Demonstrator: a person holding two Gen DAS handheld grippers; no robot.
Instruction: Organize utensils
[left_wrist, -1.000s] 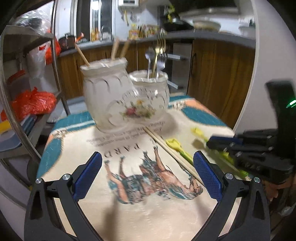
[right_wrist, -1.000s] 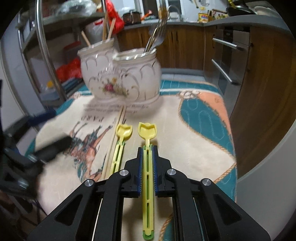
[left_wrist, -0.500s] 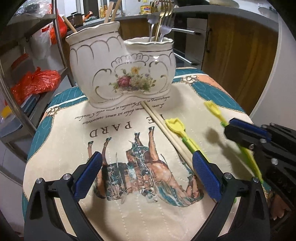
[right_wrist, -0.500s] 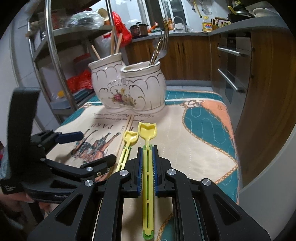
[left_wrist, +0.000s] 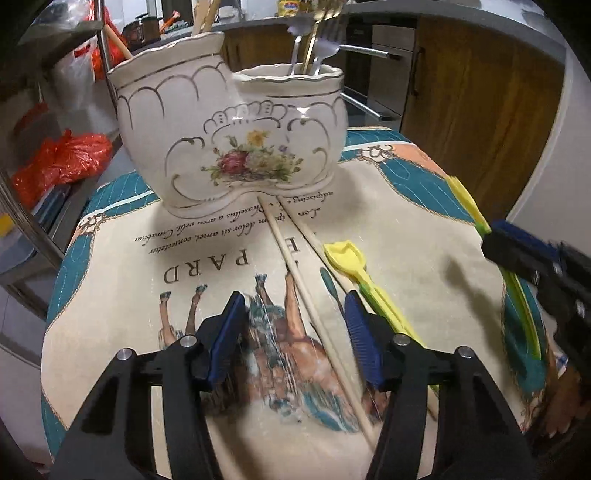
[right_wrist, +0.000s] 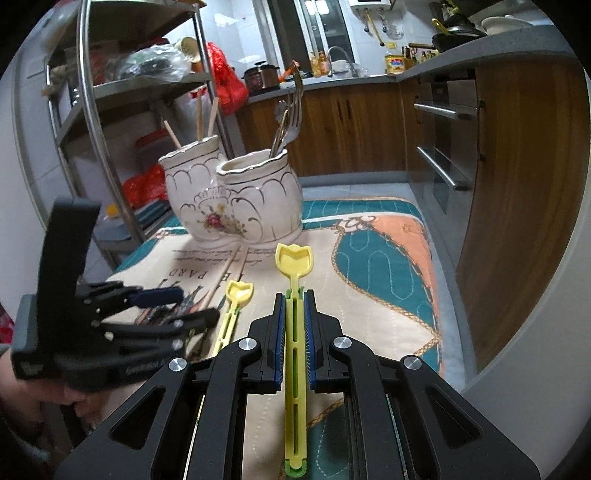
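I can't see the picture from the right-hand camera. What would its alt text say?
The right claw is shut on a yellow plastic utensil held above a patterned cloth. Ahead stands a white flowered double pot holding chopsticks and forks; the left claw reaches over another yellow utensil.

In the left wrist view the right gripper (left_wrist: 517, 254) is smeared with blur and cut off at the picture's right edge, hiding most of the yellow utensil (left_wrist: 467, 205) it carries. The near ends of the two chopsticks (left_wrist: 295, 266) pass under the left gripper's (left_wrist: 295, 332) right finger (left_wrist: 360, 332), so where they end cannot be told. In the right wrist view the left gripper (right_wrist: 177, 306) is blurred, and the chopsticks (right_wrist: 221, 275) vanish behind it.
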